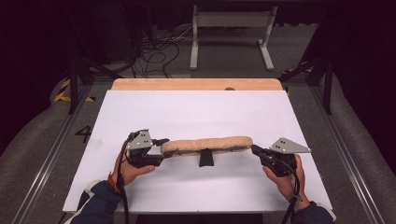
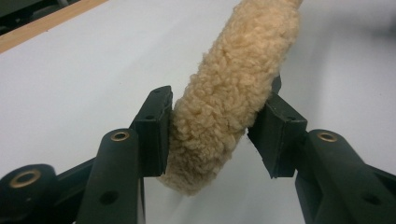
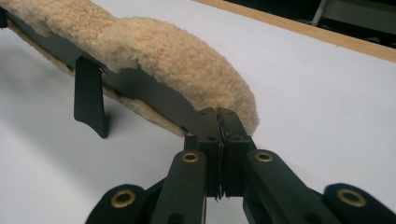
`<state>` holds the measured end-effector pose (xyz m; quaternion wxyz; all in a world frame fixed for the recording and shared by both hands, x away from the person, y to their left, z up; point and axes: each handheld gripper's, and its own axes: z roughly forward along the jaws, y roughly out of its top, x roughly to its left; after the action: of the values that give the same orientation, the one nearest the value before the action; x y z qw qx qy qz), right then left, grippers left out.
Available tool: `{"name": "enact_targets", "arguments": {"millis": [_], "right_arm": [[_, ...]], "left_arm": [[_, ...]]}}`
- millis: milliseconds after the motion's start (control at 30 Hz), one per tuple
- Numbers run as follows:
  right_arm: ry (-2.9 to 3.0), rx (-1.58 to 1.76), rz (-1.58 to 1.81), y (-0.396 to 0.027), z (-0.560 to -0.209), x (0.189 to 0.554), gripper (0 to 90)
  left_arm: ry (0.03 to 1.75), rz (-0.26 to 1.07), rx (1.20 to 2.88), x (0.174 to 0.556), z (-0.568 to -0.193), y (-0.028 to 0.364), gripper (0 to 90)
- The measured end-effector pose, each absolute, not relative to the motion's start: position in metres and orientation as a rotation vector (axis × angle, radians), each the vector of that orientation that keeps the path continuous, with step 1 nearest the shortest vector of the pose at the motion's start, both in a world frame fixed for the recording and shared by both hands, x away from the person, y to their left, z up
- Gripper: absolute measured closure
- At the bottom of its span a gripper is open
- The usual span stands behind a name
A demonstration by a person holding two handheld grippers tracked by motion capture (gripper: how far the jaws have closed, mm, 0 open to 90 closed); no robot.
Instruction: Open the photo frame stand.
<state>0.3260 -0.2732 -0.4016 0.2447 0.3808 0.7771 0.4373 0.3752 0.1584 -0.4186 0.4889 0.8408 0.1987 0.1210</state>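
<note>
One long fleece pad [image 1: 207, 144], tan and woolly with a dark backing and a single black tab [image 1: 206, 158] hanging from its middle, is held just above the white table sheet [image 1: 196, 109], nearer the person's edge. Two grippers meet its ends. The left gripper [image 2: 212, 135] has its jaws around the fluffy left end, pads touching the wool on both sides. The right gripper [image 3: 218, 122] is pinched tight on the thin right end. Bare sheet lies open all round; a wooden strip [image 1: 196, 84] edges the far side. A painted "4" [image 1: 84, 134] marks the floor at left
</note>
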Motion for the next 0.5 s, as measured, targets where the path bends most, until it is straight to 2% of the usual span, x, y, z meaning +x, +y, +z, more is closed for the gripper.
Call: {"name": "enact_targets", "arguments": {"millis": [500], "right_arm": [[2.119,1.053,1.198,-0.272,-0.406,0.337,88.9]], "left_arm": [[0.473,0.305,2.054,0.372,-0.418,0.159,54.0]]}}
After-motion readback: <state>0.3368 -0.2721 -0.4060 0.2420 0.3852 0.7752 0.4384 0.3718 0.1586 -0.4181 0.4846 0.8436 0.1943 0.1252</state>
